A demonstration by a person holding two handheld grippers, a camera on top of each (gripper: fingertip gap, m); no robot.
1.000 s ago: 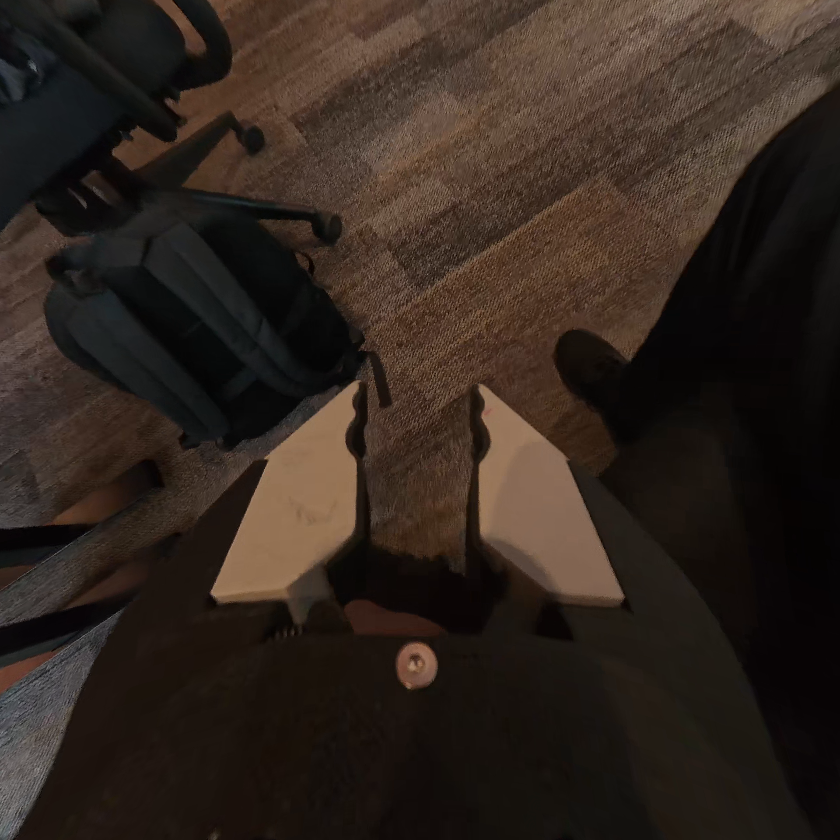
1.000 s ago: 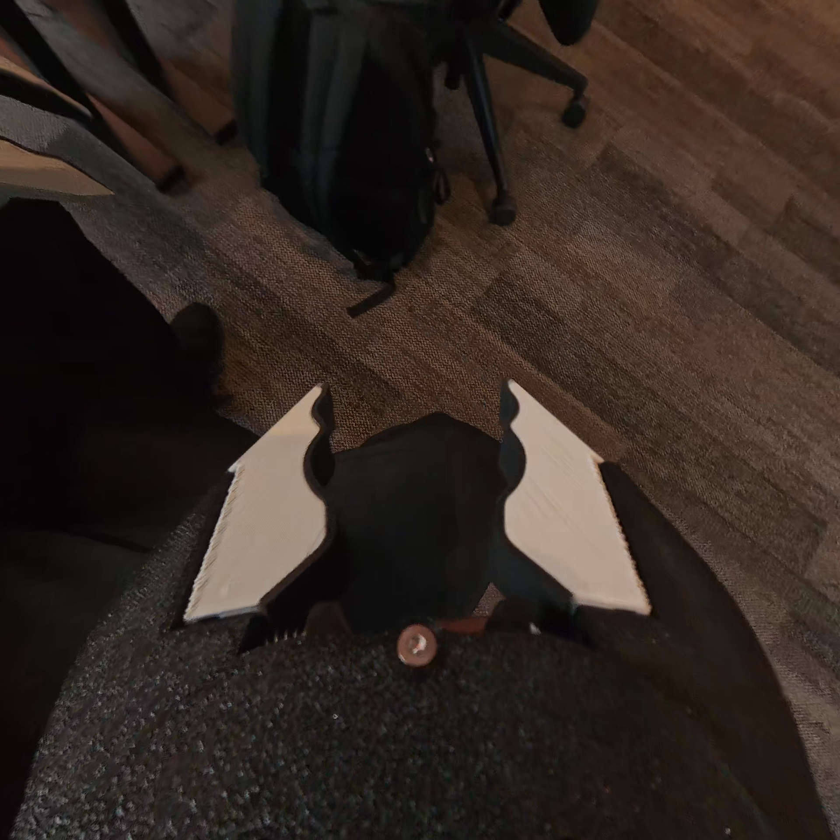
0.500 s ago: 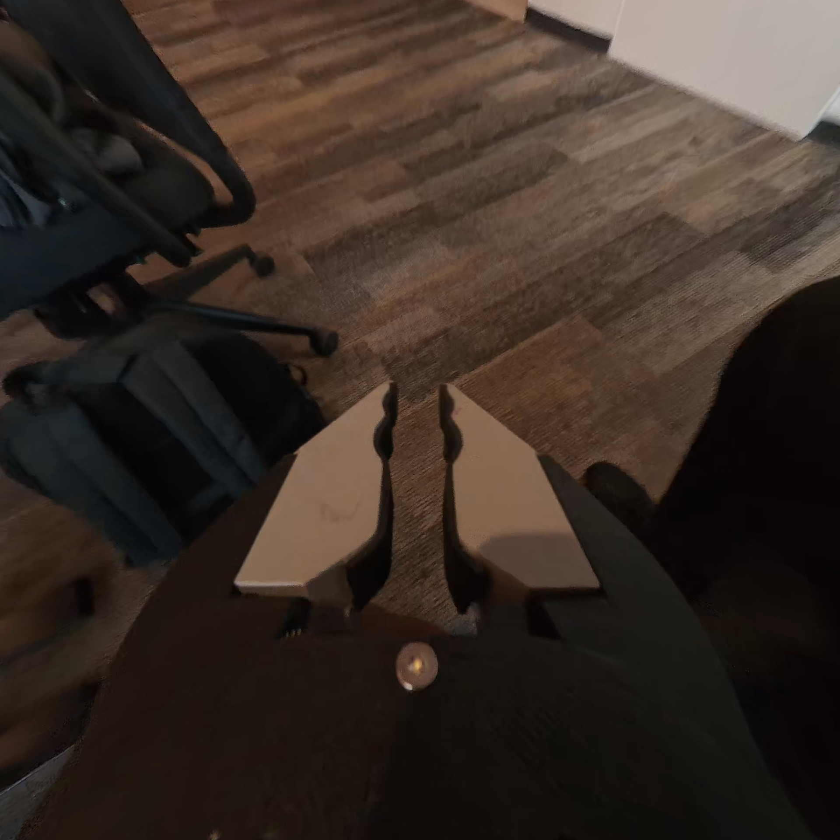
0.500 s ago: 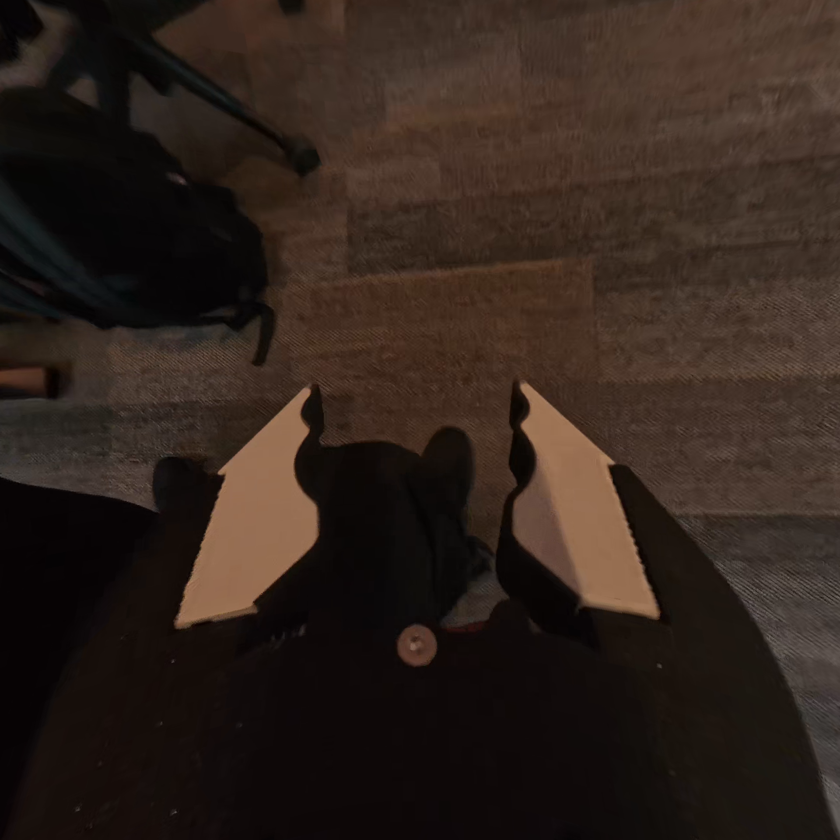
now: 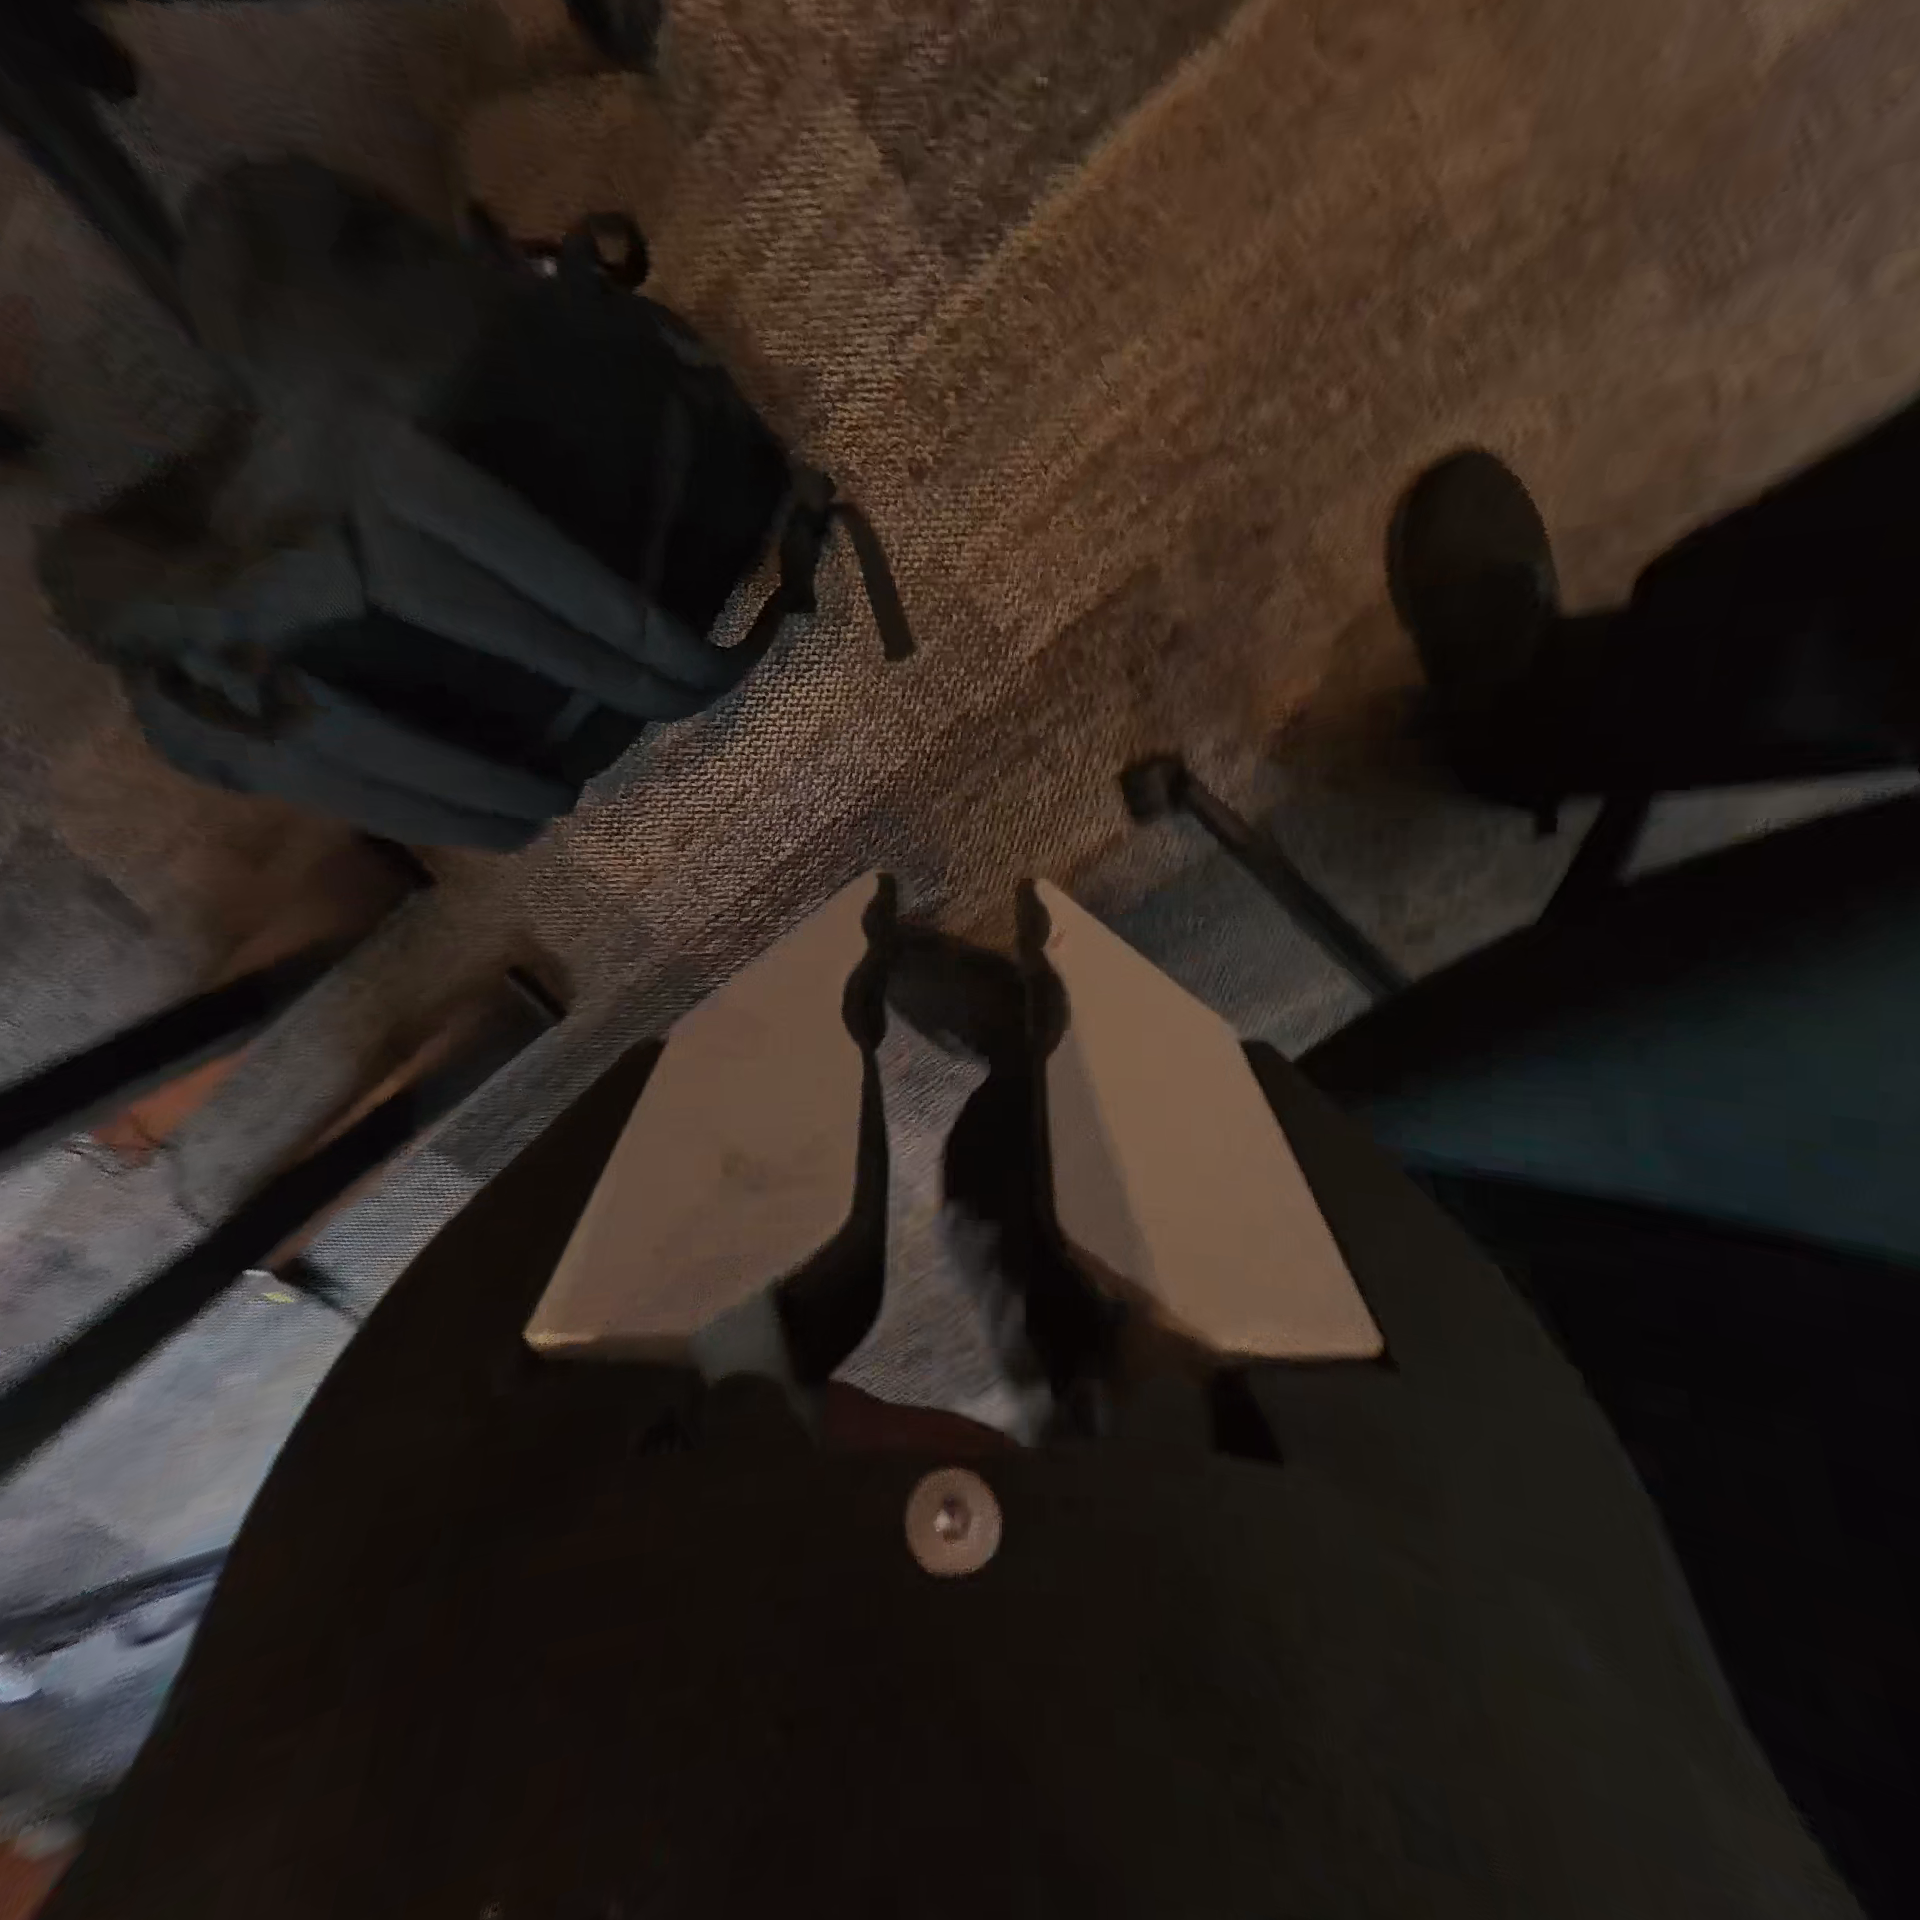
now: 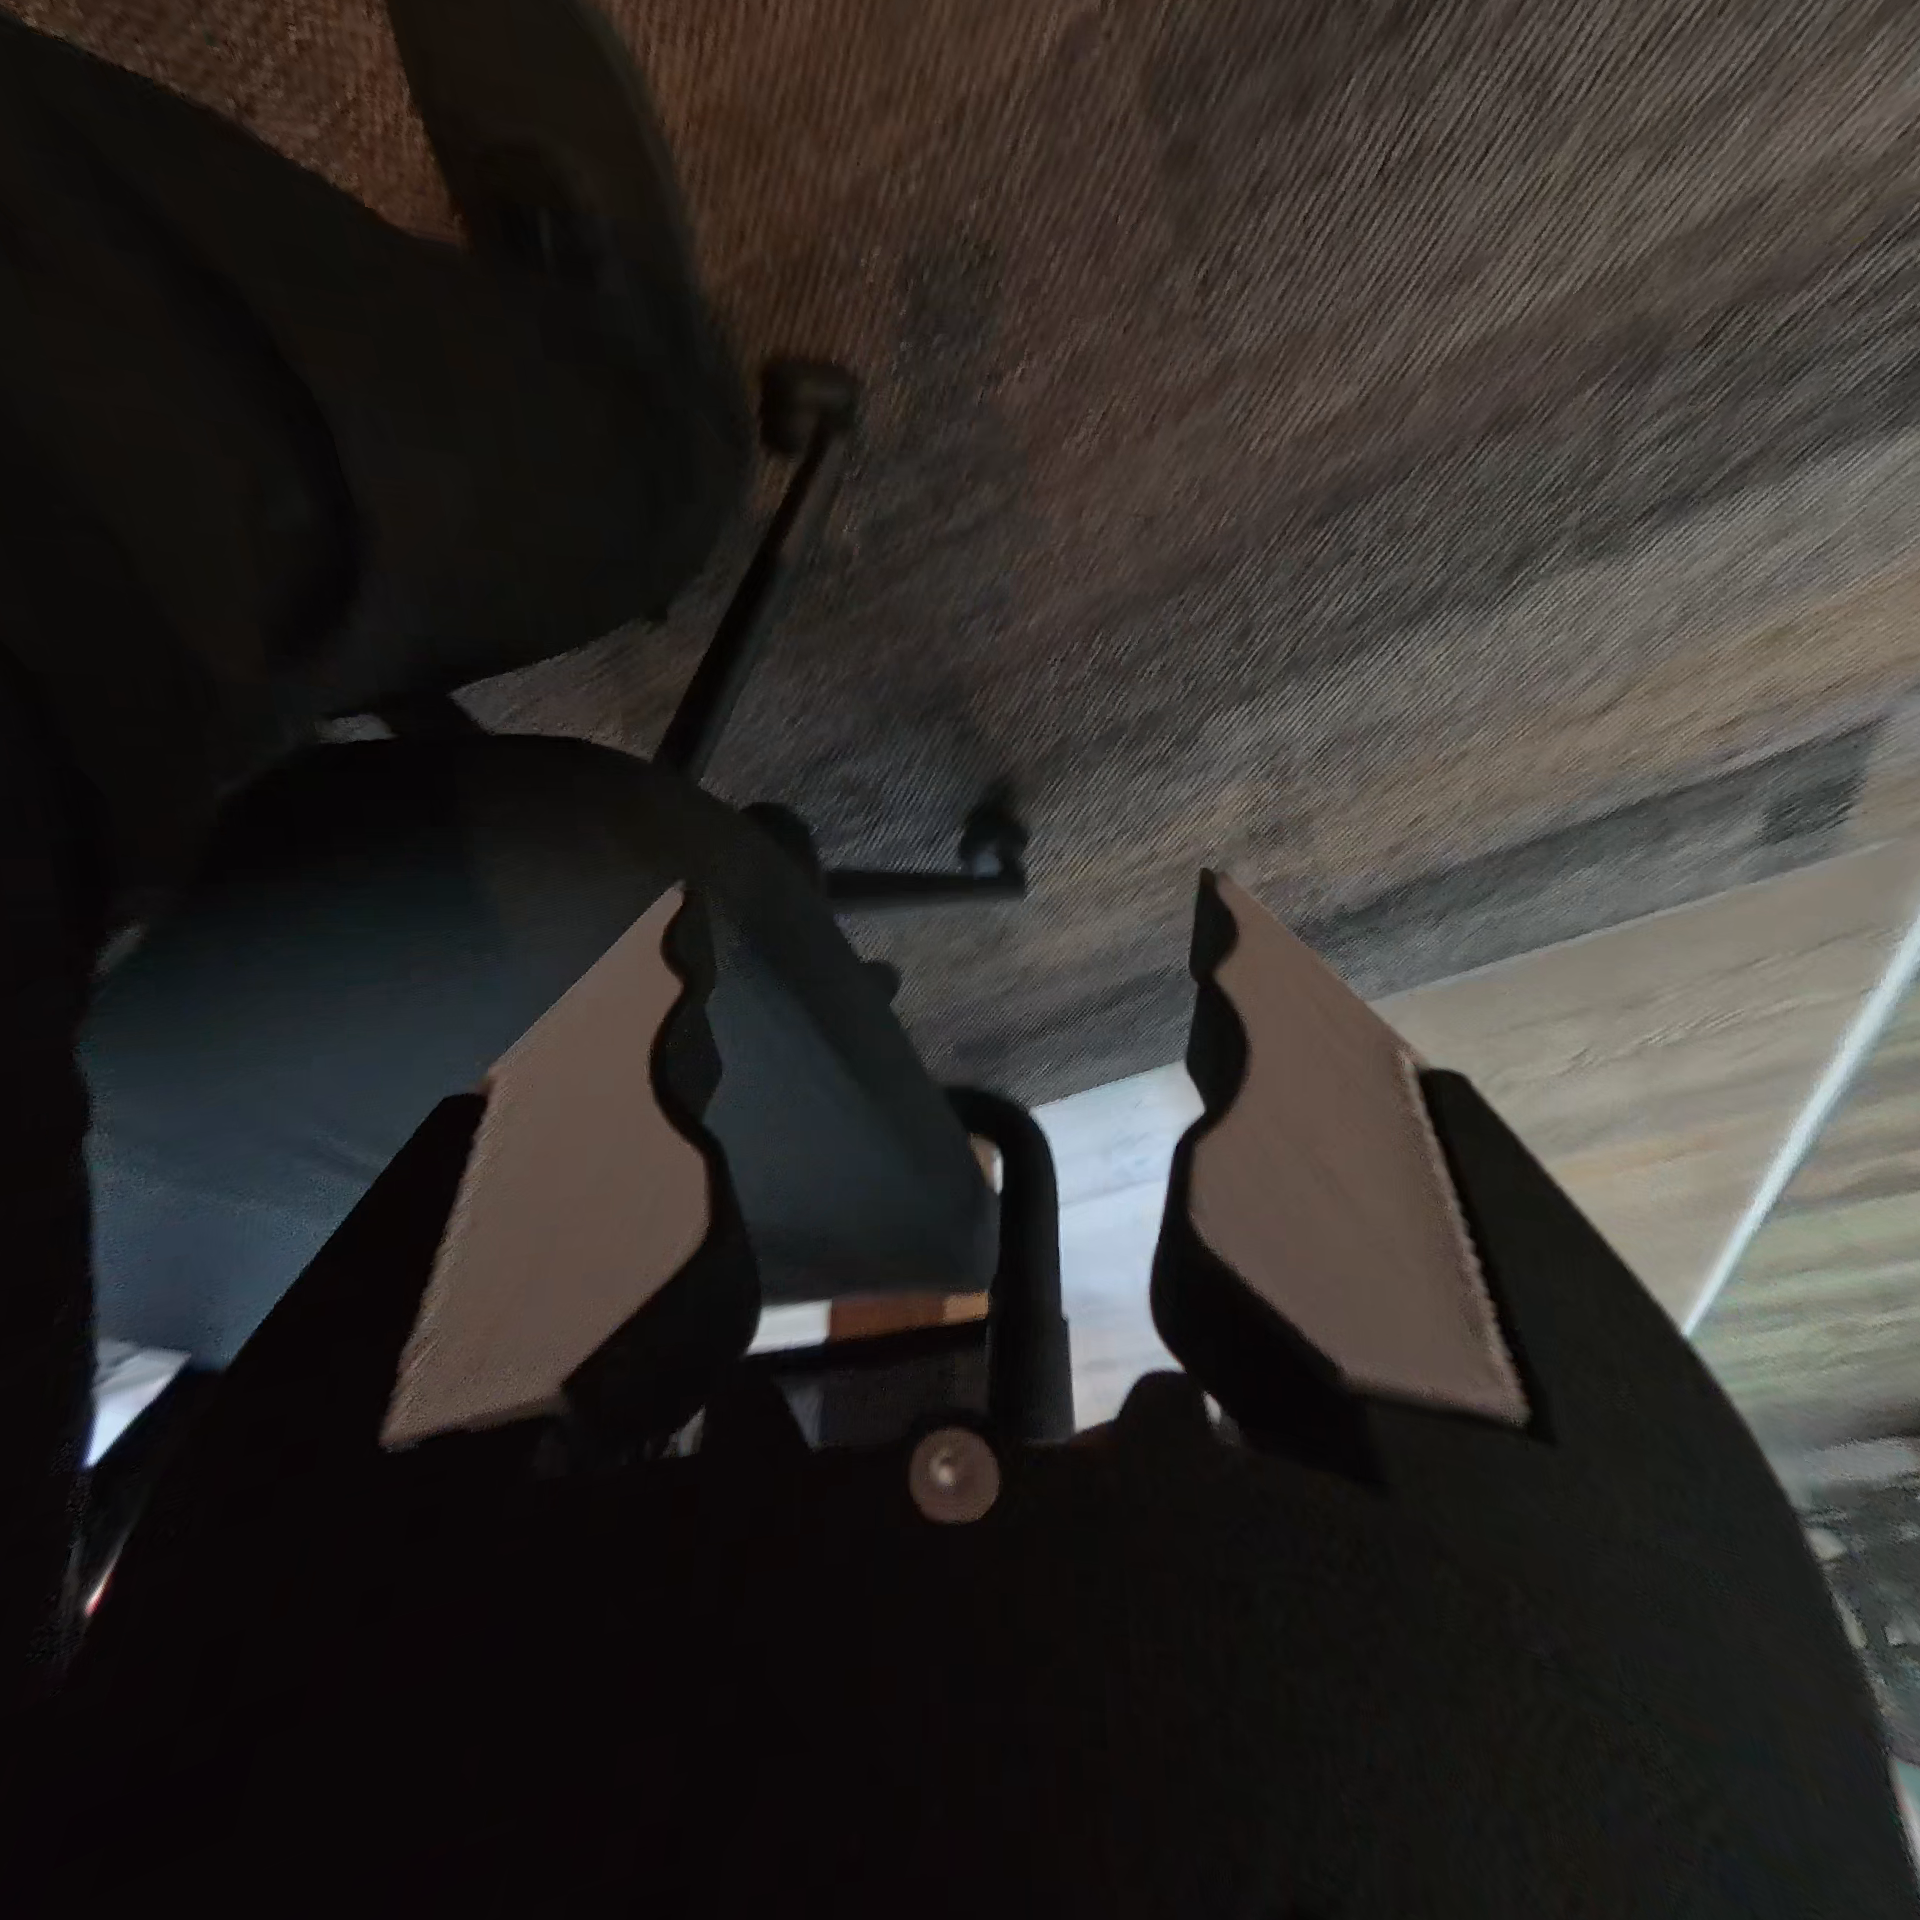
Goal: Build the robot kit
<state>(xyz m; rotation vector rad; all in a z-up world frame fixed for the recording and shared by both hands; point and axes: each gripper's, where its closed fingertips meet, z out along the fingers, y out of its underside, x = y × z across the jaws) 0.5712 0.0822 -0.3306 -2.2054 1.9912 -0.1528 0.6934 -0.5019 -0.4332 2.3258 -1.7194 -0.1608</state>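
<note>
My left gripper (image 5: 956, 894) points down at the carpet (image 5: 1195, 364). Its pale fingers (image 5: 748, 1122) stand a narrow gap apart and hold nothing. A blurred dark shape lies on the floor behind the gap; I cannot tell what it is. A dark backpack (image 5: 436, 582) lies on the carpet, up and to the left of the tips. My right gripper (image 6: 945, 894) is wide open and empty. It hangs over the dark seat of an office chair (image 6: 468, 1039), with its left finger (image 6: 582, 1164) in front of the seat.
A person's black shoe (image 5: 1475, 561) and dark trouser leg are at the upper right of the left view. Chair base legs end in casters (image 5: 1153, 784) (image 6: 810, 390) (image 6: 992, 831). A black armrest post (image 6: 1023, 1195) rises behind the right gripper. A pale panel (image 6: 1610, 1018) is at its right. The left gripper's tips are roughly 60 cm from the right gripper's. Between my left fingertips and the dark backpack (image 5: 436, 582) there is roughly 30 cm.
Both views have swung. The left now looks steeply down by the backpack, its jaws narrower than a second ago. The right has turned from bare carpet to the chair and stayed open.
</note>
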